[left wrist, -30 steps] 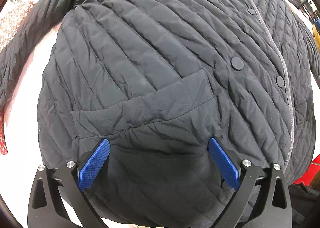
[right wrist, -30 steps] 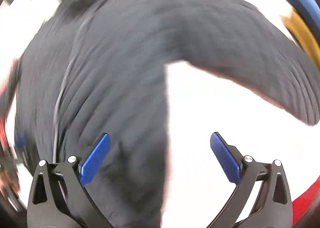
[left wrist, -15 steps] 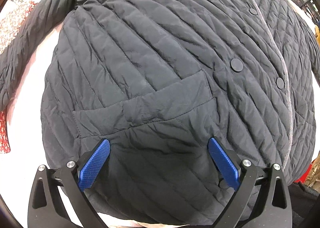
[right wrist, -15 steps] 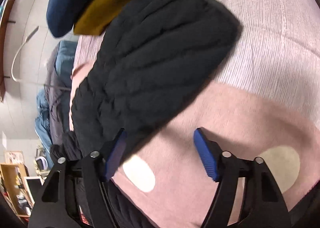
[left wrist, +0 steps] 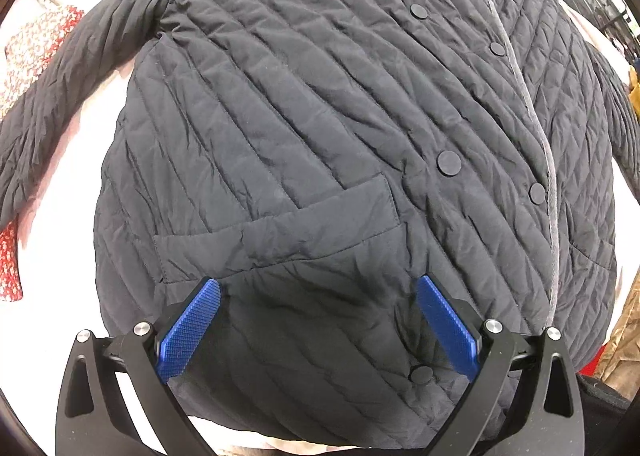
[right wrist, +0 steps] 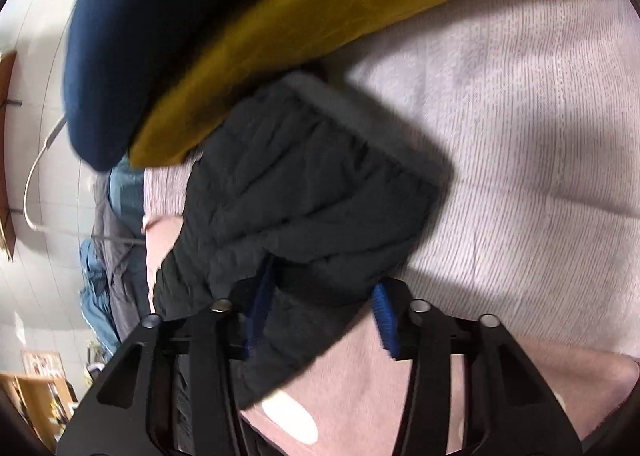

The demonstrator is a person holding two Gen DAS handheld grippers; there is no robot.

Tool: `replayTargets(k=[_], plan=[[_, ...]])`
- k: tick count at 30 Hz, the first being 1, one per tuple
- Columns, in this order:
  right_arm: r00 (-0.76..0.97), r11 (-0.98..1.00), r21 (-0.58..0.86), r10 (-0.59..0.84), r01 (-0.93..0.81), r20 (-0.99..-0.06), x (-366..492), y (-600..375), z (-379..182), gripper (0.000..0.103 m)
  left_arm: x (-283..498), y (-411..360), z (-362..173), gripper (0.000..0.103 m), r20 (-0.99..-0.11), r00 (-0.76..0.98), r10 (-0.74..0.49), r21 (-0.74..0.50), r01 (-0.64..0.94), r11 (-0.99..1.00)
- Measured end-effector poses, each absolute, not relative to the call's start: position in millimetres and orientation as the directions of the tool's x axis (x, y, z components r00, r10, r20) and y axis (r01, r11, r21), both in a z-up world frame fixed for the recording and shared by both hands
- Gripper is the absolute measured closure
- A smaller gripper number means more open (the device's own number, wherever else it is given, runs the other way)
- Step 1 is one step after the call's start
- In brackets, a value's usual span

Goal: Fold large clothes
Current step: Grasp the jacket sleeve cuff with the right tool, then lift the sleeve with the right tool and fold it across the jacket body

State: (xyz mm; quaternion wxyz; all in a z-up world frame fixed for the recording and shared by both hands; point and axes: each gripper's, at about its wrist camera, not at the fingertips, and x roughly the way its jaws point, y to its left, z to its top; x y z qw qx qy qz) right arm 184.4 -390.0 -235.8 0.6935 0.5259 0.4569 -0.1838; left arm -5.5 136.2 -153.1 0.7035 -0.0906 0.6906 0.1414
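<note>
Across a pale pink, soft-looking surface [left wrist: 92, 144] lies a dark quilted jacket [left wrist: 320, 128], spread front up, snaps running toward 1 o'clock and one sleeve reaching out toward 9 o'clock. Above its hem hangs the left tool [left wrist: 318, 330], released, its blue pads wide apart with nothing between them. A red floral cloth [left wrist: 28, 52] sits at the 9 o'clock edge, and a dark metal rack [left wrist: 600, 0] shows at 2 o'clock. In the right wrist view, the right tool [right wrist: 320, 320] has just been closing its jaws and is clenched around the jacket's sleeve [right wrist: 304, 200], which bunches between the blue pads. Beyond, at 12 o'clock, rest a mustard cloth [right wrist: 320, 28] and a navy cloth [right wrist: 152, 28] on a ribbed pale pink cover [right wrist: 532, 136]. Toward 9 o'clock appear a tiled wall [right wrist: 44, 96], hanging blue garments [right wrist: 100, 288] and wooden shelving [right wrist: 36, 396].
</note>
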Motion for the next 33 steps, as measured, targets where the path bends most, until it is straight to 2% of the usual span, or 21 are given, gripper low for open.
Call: replayTargets(k=[4, 6, 9, 12, 18, 21, 28, 33], plan=[[0.503, 0.393, 0.548, 0.222, 0.738, -0.836, 186.9, -389.6, -235.2, 0.070, -6.9, 136.3, -153.1, 0.006, -0.997, 0.005, 0.076, 0.070, -0.332, 0.941], [0.497, 0.408, 0.544, 0.224, 0.734, -0.838, 185.6, -387.0, -231.5, 0.079, -8.9, 132.6, -153.7, 0.006, -0.997, -0.002, 0.073, 0.069, -0.339, 0.938], [0.510, 0.401, 0.558, 0.229, 0.726, -0.829, 188.3, -380.5, -227.6, 0.088, -11.4, 129.7, -153.1, 0.006, -0.997, -0.007, 0.074, 0.072, -0.337, 0.939], [0.518, 0.439, 0.560, 0.226, 0.702, -0.825, 184.0, -377.1, -216.4, 0.092, -16.3, 124.5, -152.4, 0.006, -0.997, -0.011, 0.079, 0.078, -0.327, 0.942], [0.533, 0.581, 0.548, 0.219, 0.602, -0.817, 205.5, -336.6, -176.4, 0.095, -22.7, 113.3, -145.7, 0.006, -0.998, 0.004, 0.067, 0.062, -0.324, 0.944], [0.556, 0.690, 0.526, 0.213, 0.497, -0.804, 221.1, -303.6, -146.9, 0.095, -21.1, 111.4, -143.3, 0.006, -0.998, 0.017, 0.065, 0.056, -0.319, 0.946], [0.589, 0.898, 0.379, 0.184, 0.225, -0.787, 257.9, -215.3, -73.4, 0.096, -10.4, 117.3, -120.0, 0.006, -0.990, 0.125, 0.060, 0.018, -0.310, 0.951], [0.597, 0.939, 0.345, 0.284, -0.013, -0.751, 281.2, -128.0, -30.3, 0.096, -16.2, 130.3, -109.2, 0.006, -0.982, 0.167, 0.084, 0.024, -0.330, 0.944]])
